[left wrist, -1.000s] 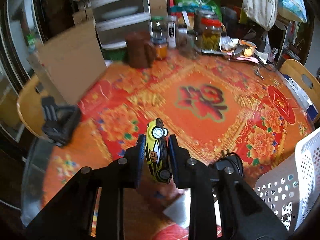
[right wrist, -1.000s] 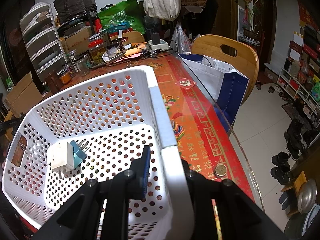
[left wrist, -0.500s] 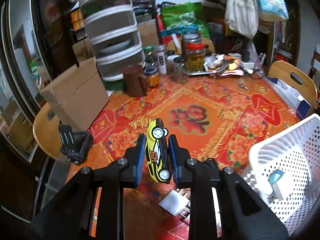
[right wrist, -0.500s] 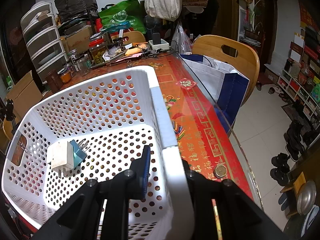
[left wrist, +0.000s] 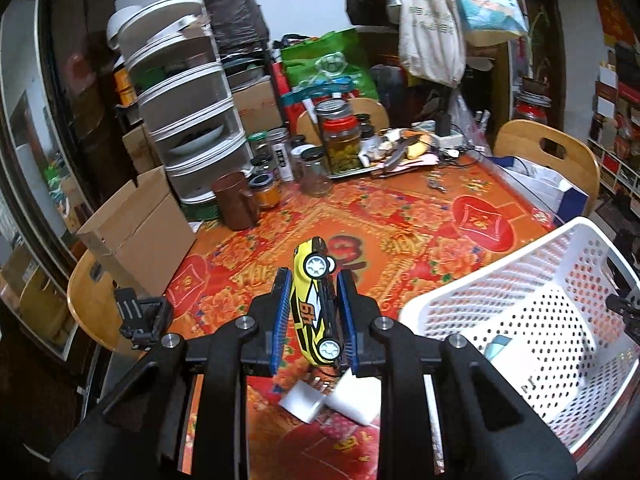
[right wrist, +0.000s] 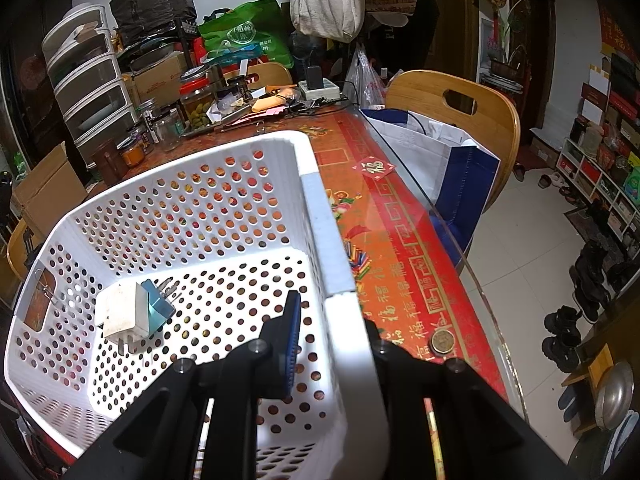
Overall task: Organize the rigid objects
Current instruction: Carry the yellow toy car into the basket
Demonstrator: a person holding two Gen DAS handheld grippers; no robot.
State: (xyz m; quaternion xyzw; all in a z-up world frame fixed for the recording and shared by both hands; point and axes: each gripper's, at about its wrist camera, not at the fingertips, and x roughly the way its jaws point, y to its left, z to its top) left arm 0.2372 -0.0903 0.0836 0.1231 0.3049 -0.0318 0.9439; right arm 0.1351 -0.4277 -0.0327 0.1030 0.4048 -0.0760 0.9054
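A: What did we have under us?

B: A tabletop (left wrist: 404,216) covered in a red and orange patterned cloth, in a crowded room. At its far end we saw jars (left wrist: 340,142), a brown mug (left wrist: 235,205) and a stack of clear drawers (left wrist: 184,128). A cardboard box (left wrist: 138,232) sat at the tabletop's left edge, and cloth bags (left wrist: 430,20) hung on the wall behind.

A: And how many of each thing did we count?

B: One yellow toy car (left wrist: 314,304), one white perforated basket (right wrist: 324,216), and one white plug adapter (right wrist: 128,312) lying on the basket floor. We counted three wooden chairs around the tabletop, and one coin (right wrist: 441,341) near its right edge.

A: How did our jaws stand?

B: Our left gripper (left wrist: 314,320) was clenched on the toy car, holding it nose-up above the cloth, to the left of the basket. Our right gripper (right wrist: 332,344) straddled the basket's right wall, one blue pad inside and the other finger outside, so we took it as grasping that wall.

A: What did one view give us that the other did not?

B: Only the left wrist view showed the car and two white blocks (left wrist: 304,400) lying on the cloth below it. Only the right wrist view showed the tiled floor (right wrist: 532,240), the shoes (right wrist: 564,336) along it, the coin, and the adapter's metal prongs clearly.
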